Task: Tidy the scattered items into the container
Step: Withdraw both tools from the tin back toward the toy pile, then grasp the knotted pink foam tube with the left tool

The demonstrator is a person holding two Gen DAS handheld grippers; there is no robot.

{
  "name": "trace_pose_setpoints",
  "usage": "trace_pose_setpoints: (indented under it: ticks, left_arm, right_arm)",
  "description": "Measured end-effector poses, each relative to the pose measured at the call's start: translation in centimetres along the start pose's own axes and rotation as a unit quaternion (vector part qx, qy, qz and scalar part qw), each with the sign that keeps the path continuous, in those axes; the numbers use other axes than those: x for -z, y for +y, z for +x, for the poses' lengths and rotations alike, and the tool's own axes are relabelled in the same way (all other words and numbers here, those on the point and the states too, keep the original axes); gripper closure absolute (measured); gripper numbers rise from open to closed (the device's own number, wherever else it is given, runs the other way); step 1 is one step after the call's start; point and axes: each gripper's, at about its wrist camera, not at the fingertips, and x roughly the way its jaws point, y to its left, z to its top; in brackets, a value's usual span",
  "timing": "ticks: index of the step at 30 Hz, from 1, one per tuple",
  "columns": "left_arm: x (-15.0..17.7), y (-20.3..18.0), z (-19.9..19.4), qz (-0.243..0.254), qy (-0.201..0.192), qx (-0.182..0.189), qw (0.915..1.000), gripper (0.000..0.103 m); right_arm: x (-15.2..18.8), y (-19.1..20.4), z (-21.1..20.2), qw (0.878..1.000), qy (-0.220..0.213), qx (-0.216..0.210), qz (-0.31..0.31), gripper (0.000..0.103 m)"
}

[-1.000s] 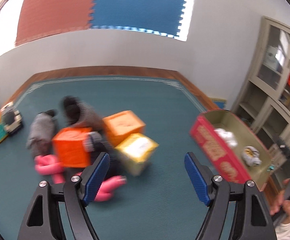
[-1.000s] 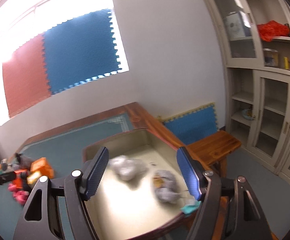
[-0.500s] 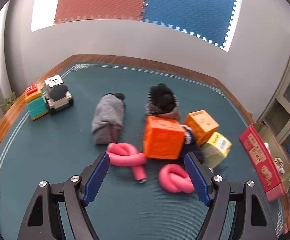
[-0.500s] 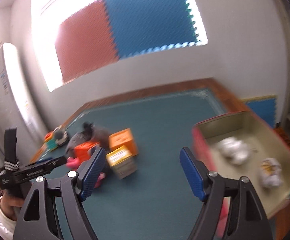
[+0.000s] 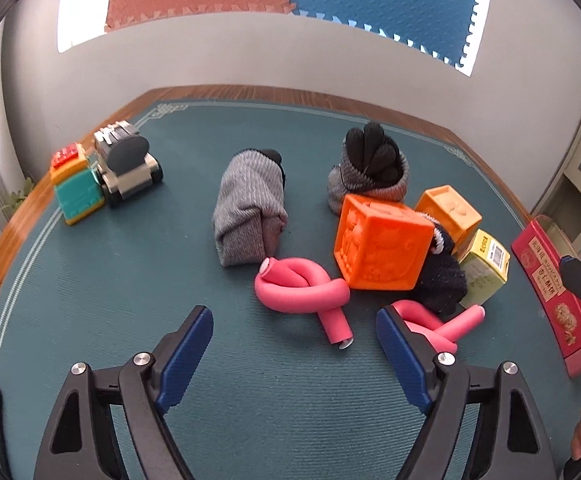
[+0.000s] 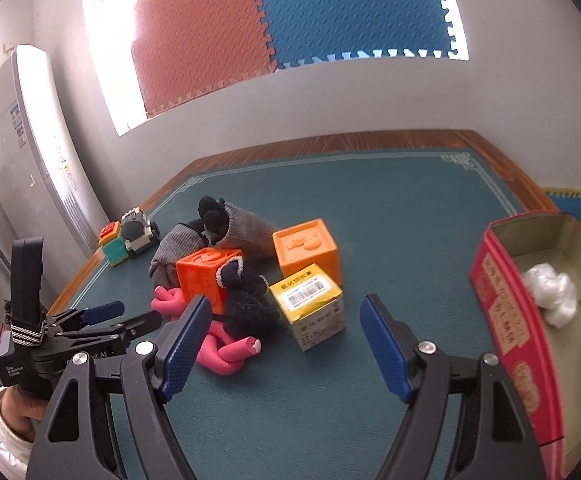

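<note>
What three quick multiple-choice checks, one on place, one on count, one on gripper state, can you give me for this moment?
1. Where is the yellow barcode box?
A. inside the red container
B. on the green mat beside the orange cubes
C. held in a gripper

2. How many orange cubes are there?
A. one
B. two
C. four

3. How is the left gripper?
A. open and empty
B. shut on a pink foam tube
C. shut on a sock

Answers: 1 B, it stands on the green mat, outside the red container. 2 B, a large orange cube and a smaller one. 3 A, its jaws stand apart, with the pink foam tube lying free beyond them.
</note>
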Motion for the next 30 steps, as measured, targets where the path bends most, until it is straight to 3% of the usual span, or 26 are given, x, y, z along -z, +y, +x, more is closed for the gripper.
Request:
trace_pose_setpoints:
  ticks: [14,21,22,24,30]
  left_arm:
    - [-1.7,-2.2,4.0,0.041,0.043,-0.008,0.9982,0.017]
    - [-1.6,-1.7,5.1,0.038,0.033,-0.021,0.9985,0.018]
    - [-1.6,-1.6,5.2,0.039,0.03,-0.024,0.9985,0.02]
    - [-1.5,-1.3,4.9,0.037,0.022,-0.027,0.9987,0.039]
    - [-1.4,-0.1,3.0,0.011,0.001,-0.012,0.9999,0.039]
  right_arm:
    - [1.3,-1.6,1.4,0.999,0.021,-0.013,0.037,0.023]
    - [1.7,-1.1,1.9,0.999,0.03,-0.017,0.029,0.023]
    - [1.8,-0.9,1.9,0.999,0.031,-0.017,0.026,0.023]
    - [1.9,-0.6,2.1,0.999,0.033,-0.017,0.019,0.023]
    - [2.5,0.5,2.6,0.999,0.042,-0.02,0.001,0.023]
